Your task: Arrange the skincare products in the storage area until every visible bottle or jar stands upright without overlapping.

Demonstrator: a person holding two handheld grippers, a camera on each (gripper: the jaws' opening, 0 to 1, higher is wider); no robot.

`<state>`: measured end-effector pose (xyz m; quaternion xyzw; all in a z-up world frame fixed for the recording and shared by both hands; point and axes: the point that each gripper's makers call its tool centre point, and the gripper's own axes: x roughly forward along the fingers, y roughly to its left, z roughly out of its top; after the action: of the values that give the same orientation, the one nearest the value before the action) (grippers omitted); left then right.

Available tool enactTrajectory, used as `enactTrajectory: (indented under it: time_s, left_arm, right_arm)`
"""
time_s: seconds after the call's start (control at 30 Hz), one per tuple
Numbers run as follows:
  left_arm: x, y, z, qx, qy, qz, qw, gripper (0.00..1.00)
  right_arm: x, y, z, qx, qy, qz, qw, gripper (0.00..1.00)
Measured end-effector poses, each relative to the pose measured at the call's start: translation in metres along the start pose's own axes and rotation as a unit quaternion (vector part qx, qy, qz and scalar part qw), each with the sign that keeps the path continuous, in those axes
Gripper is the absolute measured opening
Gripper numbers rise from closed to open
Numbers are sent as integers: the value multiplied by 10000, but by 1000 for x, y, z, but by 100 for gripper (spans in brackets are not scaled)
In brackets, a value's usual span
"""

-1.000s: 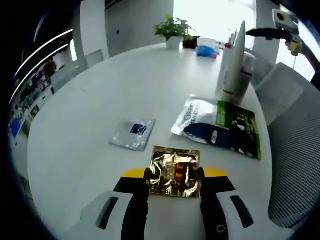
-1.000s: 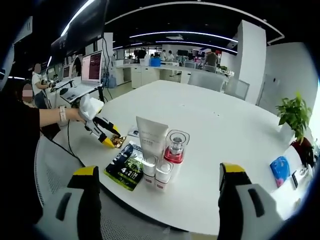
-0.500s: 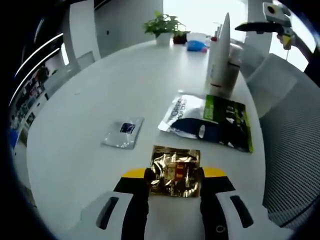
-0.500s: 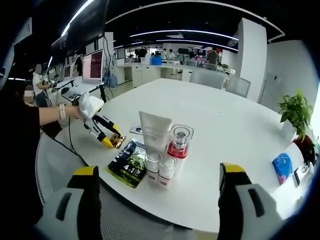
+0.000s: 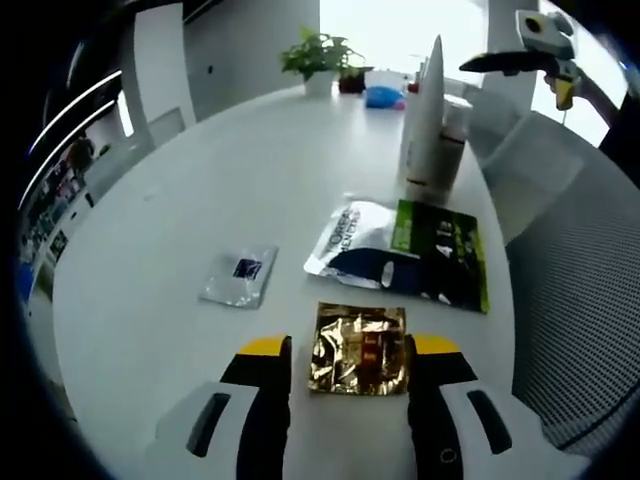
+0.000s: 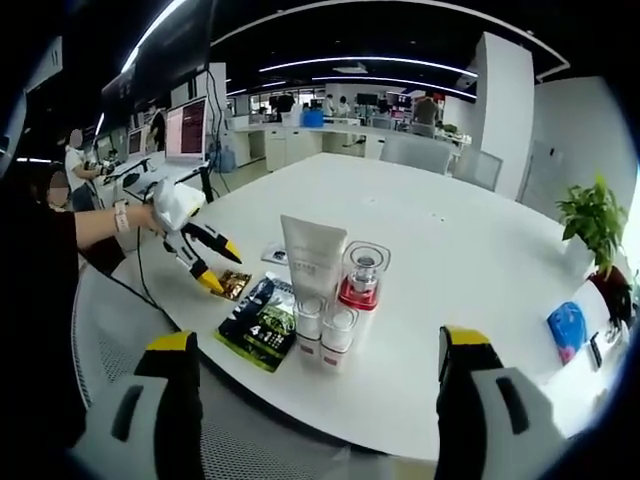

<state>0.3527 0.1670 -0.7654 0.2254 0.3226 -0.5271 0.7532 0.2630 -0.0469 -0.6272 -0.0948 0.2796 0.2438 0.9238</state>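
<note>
A gold foil sachet point(image 5: 358, 348) lies flat on the white table point(image 5: 200, 180) between the spread jaws of my left gripper point(image 5: 350, 352), which is open. Beyond it lie a green-and-black sachet point(image 5: 440, 258) overlapping a white-and-blue one point(image 5: 345, 232), and a small clear sachet point(image 5: 238, 277). An upright white tube point(image 5: 425, 110) stands further off. In the right gripper view the tube point(image 6: 312, 260), a red pump bottle point(image 6: 362, 282) and two small white bottles point(image 6: 310, 325) stand upright together. My right gripper point(image 6: 316, 340) is wide open above the table edge, holding nothing. A hand holds the left gripper point(image 6: 222, 268) by the gold sachet point(image 6: 235, 284).
A potted plant point(image 5: 318, 55) and a blue item point(image 5: 385, 97) sit at the table's far end. White mesh chairs point(image 5: 570, 300) stand along the near edge. The right gripper point(image 5: 530, 55) hovers above the bottles. Desks, monitors and people fill the office behind.
My left gripper has opened and let go of the gold sachet, which now lies on the table. The right gripper stays open; both views have shifted slightly.
</note>
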Motion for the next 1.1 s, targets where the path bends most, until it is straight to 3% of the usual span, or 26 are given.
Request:
enactTrajectory:
  time_s: [0.27, 0.67, 1.1]
  left_arm:
    - [8, -4, -10, 20, 218, -76, 9997, 50]
    - [9, -8, -13, 127, 298, -173, 9993, 37]
    - [9, -18, -14, 273, 401, -283, 9984, 37]
  right_arm:
    - [0, 1, -1, 8, 28, 16, 10000, 100]
    - [2, 4, -5, -69, 169, 60, 9998, 100]
    - [3, 6, -3, -129, 163, 118, 9997, 100]
